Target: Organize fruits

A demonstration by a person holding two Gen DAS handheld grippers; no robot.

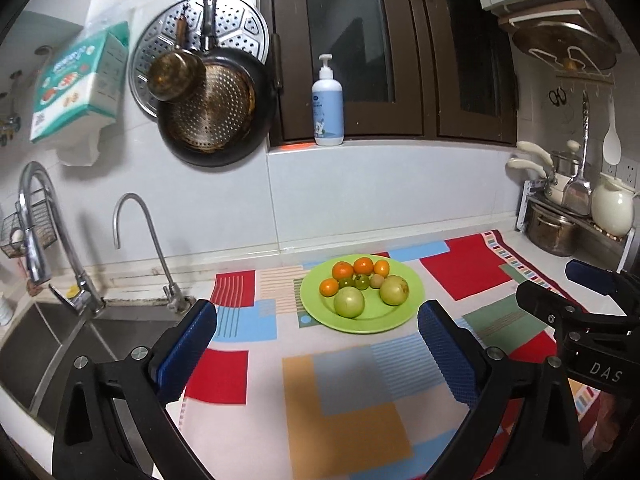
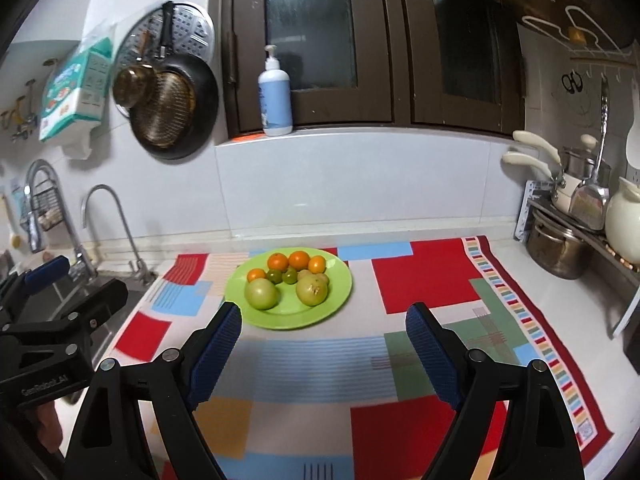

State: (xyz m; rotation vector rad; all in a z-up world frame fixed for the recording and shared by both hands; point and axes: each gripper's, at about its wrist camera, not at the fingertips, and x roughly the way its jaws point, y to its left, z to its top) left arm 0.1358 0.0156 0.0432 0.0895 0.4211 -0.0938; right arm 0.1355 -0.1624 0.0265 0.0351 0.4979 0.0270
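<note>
A green plate [image 1: 394,312] [image 2: 336,298] sits on a patterned cloth on the counter. It holds several small oranges [image 1: 343,269] [image 2: 278,261], two small dark green fruits [image 1: 362,281] [image 2: 289,277], two large pale green fruits [image 1: 349,301] [image 2: 262,294] and a small tan fruit [image 1: 376,280]. My left gripper [image 1: 318,344] is open and empty, short of the plate's near rim. My right gripper [image 2: 324,348] is open and empty, near the plate's front right. Each gripper shows at the edge of the other's view.
A sink [image 1: 60,344] with two taps [image 1: 138,240] lies left of the cloth. Pots and a white kettle [image 2: 624,216] stand on a rack at the right. Pans [image 1: 216,112] hang on the wall. A soap bottle [image 1: 328,104] stands on the sill.
</note>
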